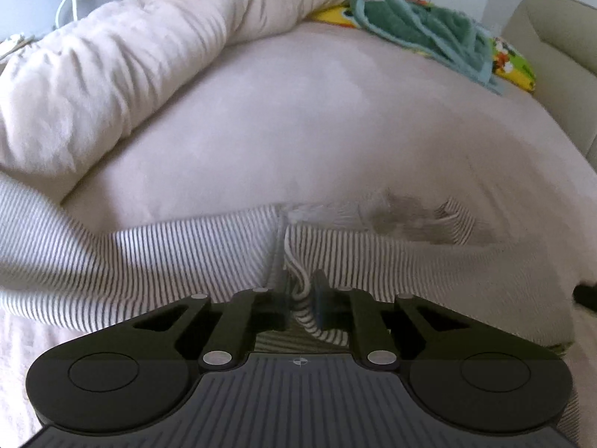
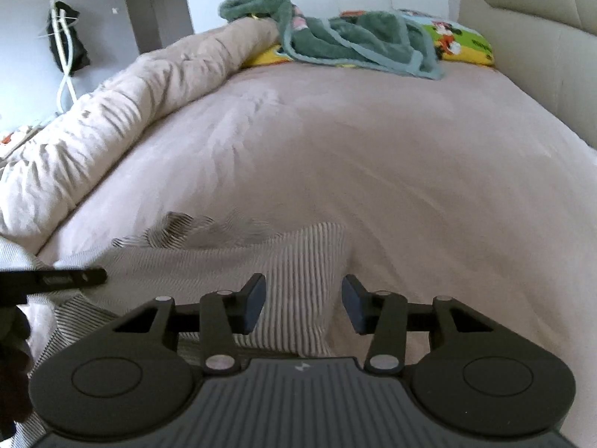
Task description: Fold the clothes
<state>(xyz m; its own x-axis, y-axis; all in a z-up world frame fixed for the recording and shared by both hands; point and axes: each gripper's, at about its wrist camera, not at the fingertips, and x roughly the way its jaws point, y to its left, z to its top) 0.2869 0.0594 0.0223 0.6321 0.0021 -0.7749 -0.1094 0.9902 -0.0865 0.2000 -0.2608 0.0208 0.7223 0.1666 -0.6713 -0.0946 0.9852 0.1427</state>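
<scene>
The left gripper (image 1: 300,291) is clamped on a fold of the grey-and-white striped knit garment (image 1: 186,250), which stretches sideways across the pinkish bed sheet (image 1: 298,112). The right gripper (image 2: 304,306) hangs with jaws apart, gripping nothing, over the garment's right edge. Beyond lies open sheet, bounded by a rolled beige duvet (image 2: 112,112), a green towel (image 2: 354,41) and a cream padded headboard (image 2: 541,56).

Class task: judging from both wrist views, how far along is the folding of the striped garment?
Done: no fold shows; the striped garment lies rumpled on the bed. In hand: the left gripper pinches a bunch of it; the right gripper is open above it. Left: all folding.
</scene>
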